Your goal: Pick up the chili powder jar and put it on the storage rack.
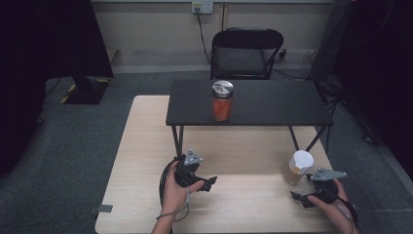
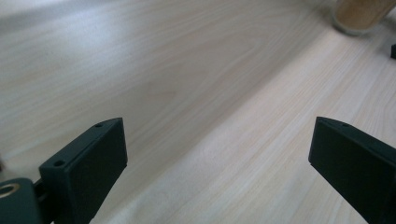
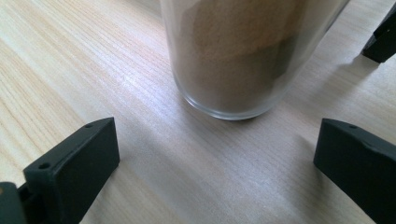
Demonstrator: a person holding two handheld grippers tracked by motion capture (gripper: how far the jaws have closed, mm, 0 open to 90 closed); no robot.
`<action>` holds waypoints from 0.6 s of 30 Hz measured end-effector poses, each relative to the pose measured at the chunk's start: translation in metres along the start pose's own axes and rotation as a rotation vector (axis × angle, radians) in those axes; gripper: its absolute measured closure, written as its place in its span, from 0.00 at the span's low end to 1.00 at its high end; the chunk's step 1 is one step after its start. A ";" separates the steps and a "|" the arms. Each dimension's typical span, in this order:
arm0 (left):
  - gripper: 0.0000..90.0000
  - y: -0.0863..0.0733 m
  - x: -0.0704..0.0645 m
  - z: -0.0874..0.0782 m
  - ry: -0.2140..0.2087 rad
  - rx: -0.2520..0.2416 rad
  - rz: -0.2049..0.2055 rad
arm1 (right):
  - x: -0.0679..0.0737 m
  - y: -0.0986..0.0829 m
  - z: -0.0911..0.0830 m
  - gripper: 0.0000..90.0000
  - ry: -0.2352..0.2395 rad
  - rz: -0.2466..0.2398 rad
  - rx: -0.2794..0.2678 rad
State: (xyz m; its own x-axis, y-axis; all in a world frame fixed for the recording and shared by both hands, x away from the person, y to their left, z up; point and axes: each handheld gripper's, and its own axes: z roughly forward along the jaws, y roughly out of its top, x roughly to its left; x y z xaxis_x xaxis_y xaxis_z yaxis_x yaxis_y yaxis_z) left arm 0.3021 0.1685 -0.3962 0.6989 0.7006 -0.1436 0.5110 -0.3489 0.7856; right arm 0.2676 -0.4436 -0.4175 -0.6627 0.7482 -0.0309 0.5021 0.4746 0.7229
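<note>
Standing on the light wooden table (image 1: pixel 141 161), near its right edge, is a glass jar (image 1: pixel 297 167) with a white lid and tan-brown powder inside; the right gripper (image 1: pixel 303 199) sits just beside it, toward the person, held low over the tabletop in the person's right hand (image 1: pixel 336 204). Its 2 black jaws are spread wide with nothing between them, and in the right gripper view the jar (image 3: pixel 243 56) stands upright just ahead of the gap, its rounded glass base resting on the wood and touching neither jaw. The left gripper (image 1: pixel 208 183) is held in the left hand (image 1: pixel 176 192) over the middle-left of the table, well apart from the jar, its jaws pointing to the right. In the left gripper view its jaws are likewise wide apart and empty above bare wood grain, with the bottom of the same jar (image 2: pixel 358 16) far off at the top right corner. A cable (image 1: pixel 165 178) loops from the left gripper past the wrist. A small black shelf (image 1: pixel 272 105) on thin legs stands across the far half of the table, and on its top, left of centre, stands a second jar (image 1: pixel 222 101) with a shiny metal lid and orange-red contents. Behind the shelf on the grey carpet is a black folding chair (image 1: pixel 246 53).
</note>
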 end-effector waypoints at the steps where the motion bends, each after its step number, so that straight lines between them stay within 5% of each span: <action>1: 0.04 -0.001 0.000 0.001 -0.003 0.005 0.000 | 0.000 0.000 0.000 0.00 0.000 0.000 0.000; 18: 0.05 -0.019 0.000 0.004 0.016 0.046 -0.011 | 0.000 0.000 0.000 0.00 0.000 0.000 0.000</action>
State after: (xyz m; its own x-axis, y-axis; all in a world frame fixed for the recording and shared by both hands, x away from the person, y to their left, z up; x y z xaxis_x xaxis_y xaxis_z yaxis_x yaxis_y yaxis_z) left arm 0.2942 0.1727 -0.4139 0.6853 0.7144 -0.1416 0.5411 -0.3693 0.7555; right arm 0.2675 -0.4436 -0.4175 -0.6627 0.7482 -0.0309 0.5020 0.4745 0.7230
